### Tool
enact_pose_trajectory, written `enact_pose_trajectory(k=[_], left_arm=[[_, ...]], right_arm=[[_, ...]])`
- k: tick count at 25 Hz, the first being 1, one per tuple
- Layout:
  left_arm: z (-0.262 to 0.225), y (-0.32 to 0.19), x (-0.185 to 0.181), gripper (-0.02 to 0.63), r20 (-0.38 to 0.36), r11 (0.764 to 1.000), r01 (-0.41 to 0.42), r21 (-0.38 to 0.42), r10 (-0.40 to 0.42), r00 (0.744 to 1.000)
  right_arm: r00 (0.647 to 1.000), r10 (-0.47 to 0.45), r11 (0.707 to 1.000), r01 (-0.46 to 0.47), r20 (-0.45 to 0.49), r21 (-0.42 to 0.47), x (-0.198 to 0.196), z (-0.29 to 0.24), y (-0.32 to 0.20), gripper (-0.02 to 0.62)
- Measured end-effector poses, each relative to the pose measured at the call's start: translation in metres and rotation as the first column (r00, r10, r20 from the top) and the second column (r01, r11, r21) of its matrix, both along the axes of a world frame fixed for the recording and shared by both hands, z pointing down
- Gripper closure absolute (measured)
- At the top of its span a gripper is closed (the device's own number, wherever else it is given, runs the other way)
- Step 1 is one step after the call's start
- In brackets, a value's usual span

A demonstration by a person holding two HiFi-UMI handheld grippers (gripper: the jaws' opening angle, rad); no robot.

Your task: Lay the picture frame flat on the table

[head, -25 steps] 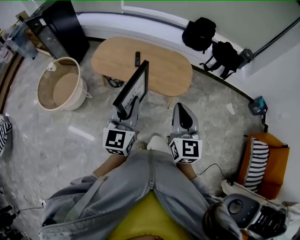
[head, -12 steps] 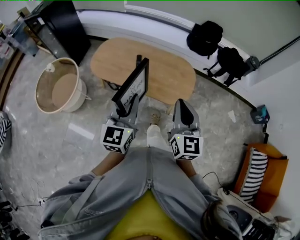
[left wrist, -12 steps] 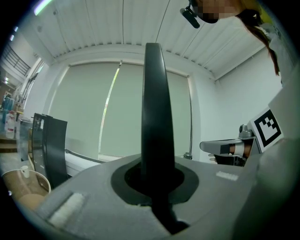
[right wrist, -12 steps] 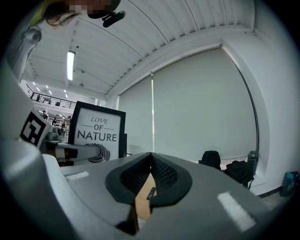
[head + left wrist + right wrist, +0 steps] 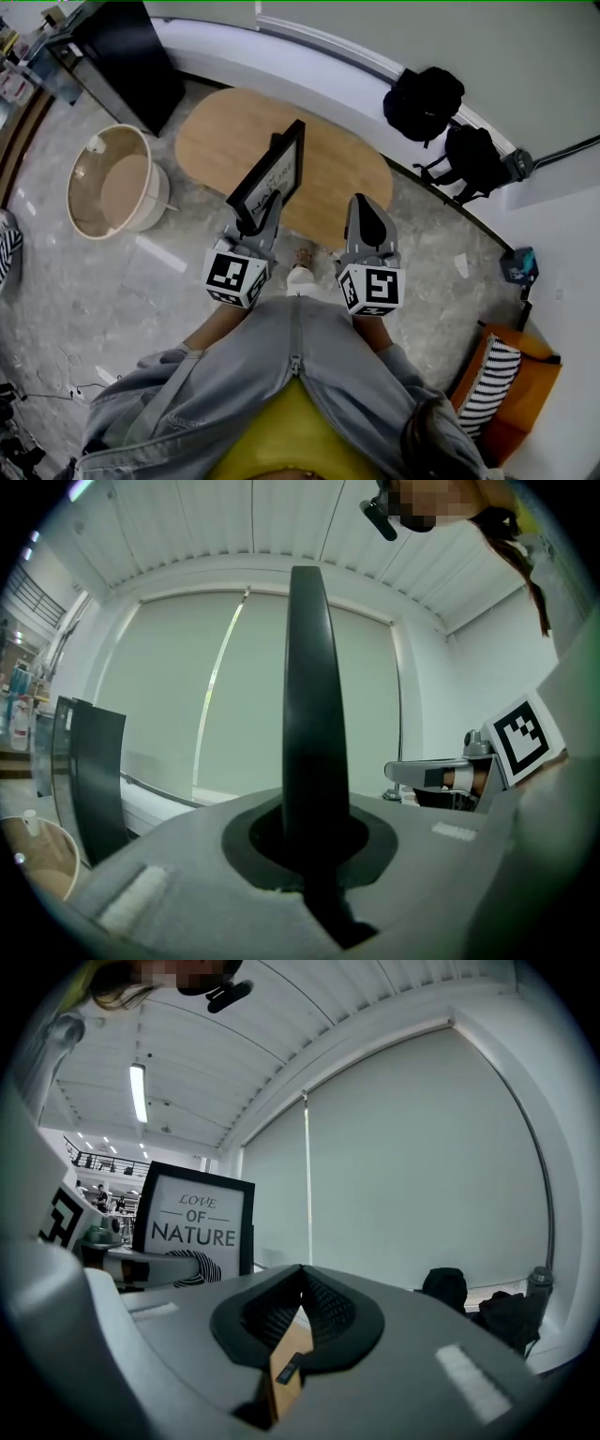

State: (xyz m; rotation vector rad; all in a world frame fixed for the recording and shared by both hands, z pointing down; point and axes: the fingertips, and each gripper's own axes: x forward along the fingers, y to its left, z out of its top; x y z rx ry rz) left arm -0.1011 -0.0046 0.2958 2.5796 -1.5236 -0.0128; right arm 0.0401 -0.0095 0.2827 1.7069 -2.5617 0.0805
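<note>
Black picture frame [image 5: 272, 176] upright, clamped in left tool [image 5: 253, 223]

Upper left: black cabinet [image 5: 131, 58]. Left of centre: round beige tub [image 5: 111, 183] on the stone floor [image 5: 112, 281]. Upper right: black backpack [image 5: 424, 101], with a second backpack [image 5: 473, 155] just beside it, both at the wall. Lower right: orange chair [image 5: 536, 389] holding a striped cushion [image 5: 488, 394].

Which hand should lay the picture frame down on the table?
Left: the left gripper is shut on the upright picture frame at the table's near edge. The right gripper is shut and empty.
</note>
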Motion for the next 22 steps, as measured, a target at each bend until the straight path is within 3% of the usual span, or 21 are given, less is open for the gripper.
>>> enact_pose_trajectory(k=[9,22], left_arm=[[0.009,-0.102,0.036,0.598,-0.014,0.999,0.031,-0.024,-0.031,0.999],[0.022,-0.167,0.042,0.598,-0.038,0.996,-0.035,-0.077,0.032,0.999]], right_arm=[[0.997,-0.078,0.997,0.078,-0.011,-0.016,0.024,0.009,-0.111,0.597],[0.995,-0.101,0.994,0.101,0.0,-0.033,0.014,0.016,-0.169,0.597]])
